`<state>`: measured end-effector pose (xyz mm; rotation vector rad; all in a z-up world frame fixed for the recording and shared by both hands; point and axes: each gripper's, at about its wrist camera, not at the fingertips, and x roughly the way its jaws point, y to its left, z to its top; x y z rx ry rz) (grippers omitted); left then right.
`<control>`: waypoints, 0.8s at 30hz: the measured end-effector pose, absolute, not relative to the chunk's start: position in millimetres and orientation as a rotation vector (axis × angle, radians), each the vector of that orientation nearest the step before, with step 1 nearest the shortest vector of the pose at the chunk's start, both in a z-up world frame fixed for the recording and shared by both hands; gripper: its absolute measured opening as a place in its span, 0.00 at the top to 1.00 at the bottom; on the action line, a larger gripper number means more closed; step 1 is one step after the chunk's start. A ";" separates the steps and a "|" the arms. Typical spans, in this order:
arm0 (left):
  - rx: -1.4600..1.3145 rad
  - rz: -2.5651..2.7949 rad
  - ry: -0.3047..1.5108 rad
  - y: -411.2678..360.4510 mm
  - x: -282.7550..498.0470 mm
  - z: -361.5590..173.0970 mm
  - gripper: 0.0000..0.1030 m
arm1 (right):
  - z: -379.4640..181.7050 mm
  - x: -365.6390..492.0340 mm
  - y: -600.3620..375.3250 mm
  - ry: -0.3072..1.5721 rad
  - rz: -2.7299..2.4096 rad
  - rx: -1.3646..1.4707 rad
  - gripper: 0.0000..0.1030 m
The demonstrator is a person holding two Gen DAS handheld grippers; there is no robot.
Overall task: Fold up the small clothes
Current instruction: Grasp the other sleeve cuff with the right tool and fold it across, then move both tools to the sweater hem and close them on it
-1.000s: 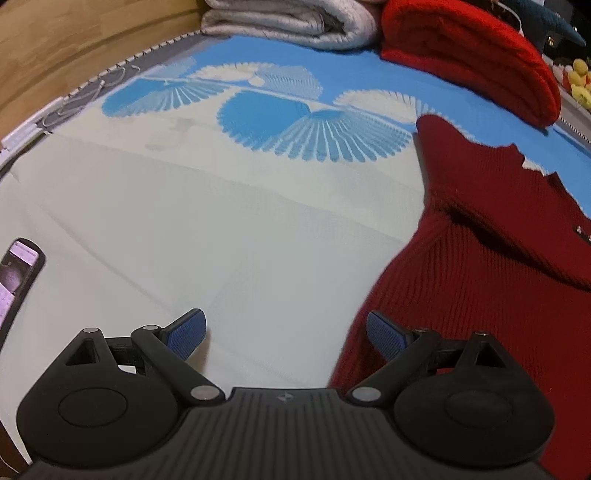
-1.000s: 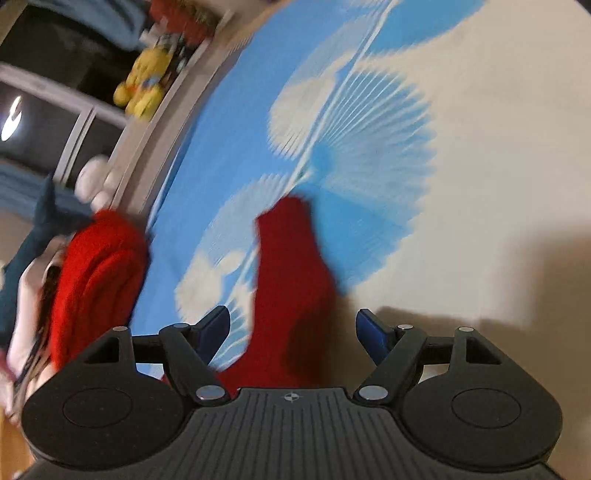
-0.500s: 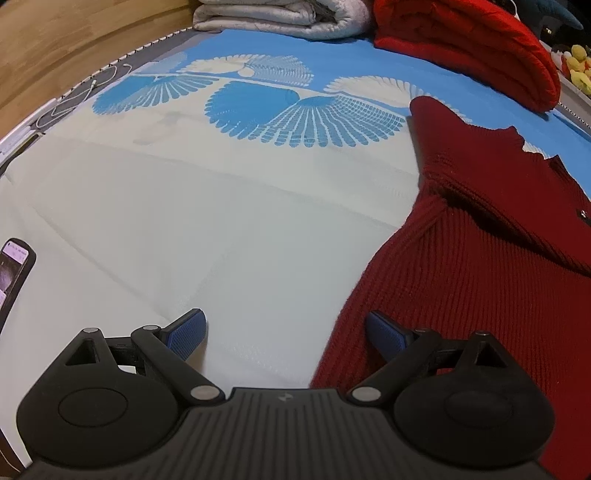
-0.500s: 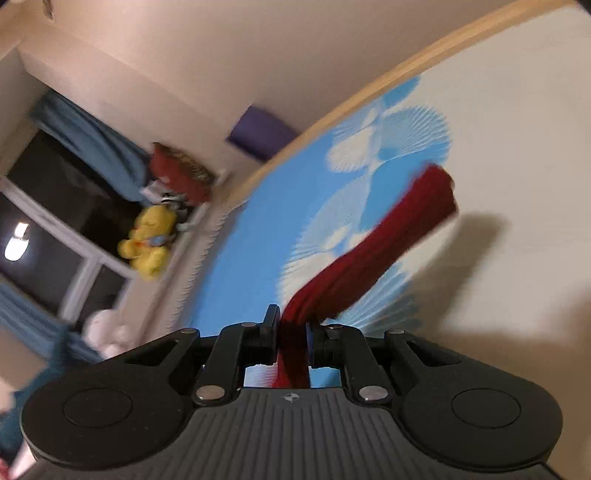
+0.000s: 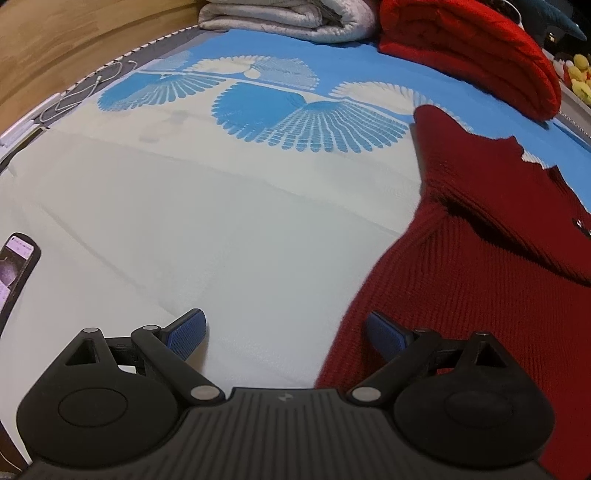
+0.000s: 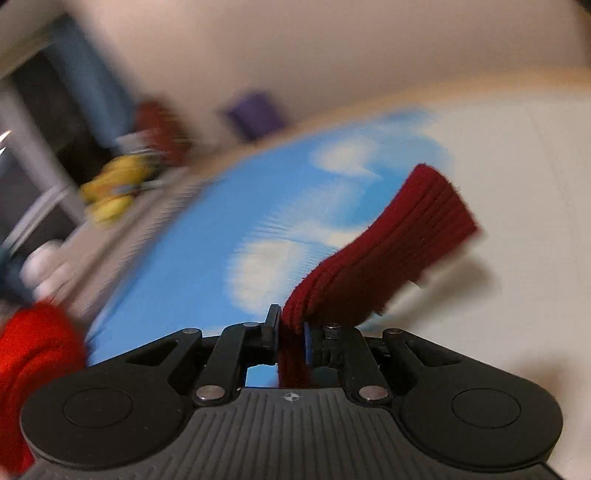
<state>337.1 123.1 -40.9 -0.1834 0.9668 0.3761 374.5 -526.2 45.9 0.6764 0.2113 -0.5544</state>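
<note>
A dark red knit sweater (image 5: 480, 266) lies spread on the bed at the right of the left wrist view. My left gripper (image 5: 286, 334) is open and empty, low over the sheet, with its right finger (image 5: 384, 334) at the sweater's left edge. My right gripper (image 6: 290, 334) is shut on the sweater's sleeve (image 6: 384, 254) and holds it lifted above the bed, cuff end pointing away. The right wrist view is motion-blurred.
The bed has a white and blue fan-pattern sheet (image 5: 221, 206). A folded grey blanket (image 5: 280, 16) and a bright red folded knit (image 5: 476, 48) lie at the far end. A phone (image 5: 16, 266) lies at the left. Yellow plush toys (image 6: 110, 188) sit beyond the bed.
My right gripper closed on the sweater sleeve and lifted it off the bed, swinging it. My left gripper stayed open by the sweater's left edge, shifting only slightly.
</note>
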 end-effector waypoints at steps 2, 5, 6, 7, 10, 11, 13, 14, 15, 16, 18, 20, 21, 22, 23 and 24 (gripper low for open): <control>-0.182 0.402 0.964 127.7 336.0 -39.6 0.07 | 74.9 388.3 -474.9 0.177 -0.386 0.543 0.88; -0.193 0.468 0.967 140.3 335.5 -38.8 0.07 | 99.4 402.0 -369.8 0.158 -0.080 0.340 0.88; -0.201 0.490 0.966 145.6 335.1 -38.6 0.07 | 99.2 405.3 -334.9 0.174 0.017 0.283 0.88; -0.210 0.513 0.963 151.3 334.6 -38.6 0.07 | 92.4 407.9 -296.0 0.208 0.120 0.225 0.88; -0.251 0.552 0.970 168.2 332.4 -37.0 0.07 | 51.7 412.0 -205.5 0.438 0.376 0.072 0.57; -0.266 0.553 0.974 172.1 331.4 -36.1 0.07 | 37.7 409.1 -186.9 0.508 0.408 0.027 0.50; -0.287 0.544 0.977 178.9 328.9 -33.6 0.07 | 17.9 392.7 -169.6 0.556 0.436 -0.032 0.49; -0.295 0.535 0.975 181.4 326.6 -31.4 0.07 | 13.2 383.4 -173.6 0.567 0.430 -0.028 0.46; -0.298 0.525 0.970 182.8 324.5 -29.3 0.07 | 12.8 378.3 -180.5 0.576 0.418 -0.007 0.45; -0.296 0.518 0.967 183.4 323.4 -28.1 0.07 | 15.2 371.6 -192.8 0.590 0.395 0.022 0.43; -0.291 0.505 0.966 184.7 324.6 -26.3 0.07 | 19.3 358.9 -220.1 0.605 0.322 0.066 0.42; -0.303 0.497 0.967 184.9 322.9 -23.9 0.07 | 20.2 349.8 -251.6 0.609 0.187 0.086 0.40; -0.311 0.488 0.969 184.3 322.0 -23.6 0.07 | 23.0 346.3 -267.4 0.617 0.116 0.096 0.39; -0.314 0.478 0.971 182.6 321.3 -24.1 0.07 | 24.0 338.6 -284.7 0.635 0.041 0.108 0.39; -0.314 0.463 0.976 180.5 321.1 -23.7 0.07 | 24.7 328.1 -296.2 0.654 -0.015 0.129 0.39; -0.309 0.445 0.978 177.7 320.6 -23.5 0.07 | 24.8 316.0 -311.5 0.671 -0.057 0.157 0.38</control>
